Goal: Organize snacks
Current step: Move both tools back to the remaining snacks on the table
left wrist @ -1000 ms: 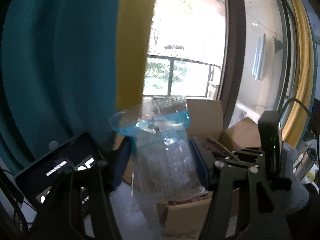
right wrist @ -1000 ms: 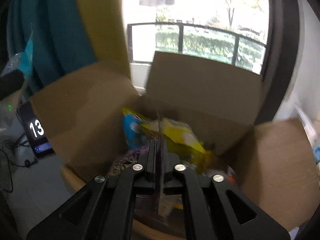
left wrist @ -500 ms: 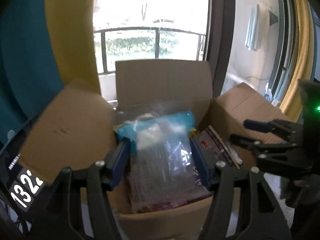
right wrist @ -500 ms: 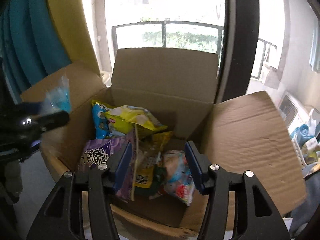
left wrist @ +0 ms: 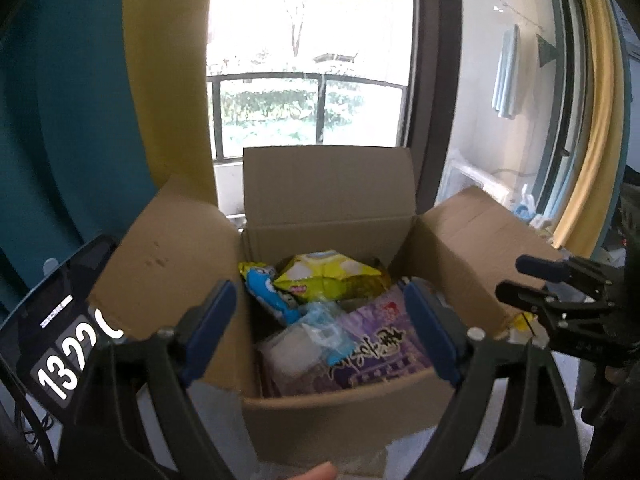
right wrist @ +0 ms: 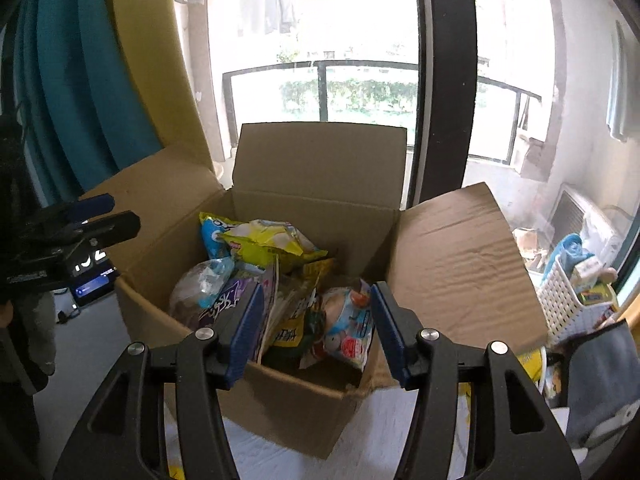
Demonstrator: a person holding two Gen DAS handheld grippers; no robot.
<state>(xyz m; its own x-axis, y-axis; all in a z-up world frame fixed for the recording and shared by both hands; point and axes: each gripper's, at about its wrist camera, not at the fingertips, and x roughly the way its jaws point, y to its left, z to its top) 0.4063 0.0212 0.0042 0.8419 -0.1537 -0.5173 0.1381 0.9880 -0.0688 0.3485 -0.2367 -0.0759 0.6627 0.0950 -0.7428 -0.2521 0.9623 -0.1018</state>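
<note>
Daylit balcony window (left wrist: 308,80) and railing beyond, teal curtain (left wrist: 68,100) at left. Packed into an open cardboard box (left wrist: 328,192), flaps spread: yellow snack bag (left wrist: 332,276) at the far wall, purple packet (left wrist: 380,344) nearer, clear blue-topped bag (left wrist: 308,336) lying at near left, pale cartoon-printed pouch (right wrist: 352,328) at near right. Poised above the near rim, left gripper (left wrist: 320,332) spread wide and empty; right gripper (right wrist: 316,328) likewise released, gripping nothing. White plastic basket (right wrist: 568,312) standing at far right.

Brown corrugated cardboard box (right wrist: 280,396): matt, creased. Yellow plastic snack bag (right wrist: 272,246): glossy, crinkly. White plastic lattice basket (right wrist: 568,312): smooth.
</note>
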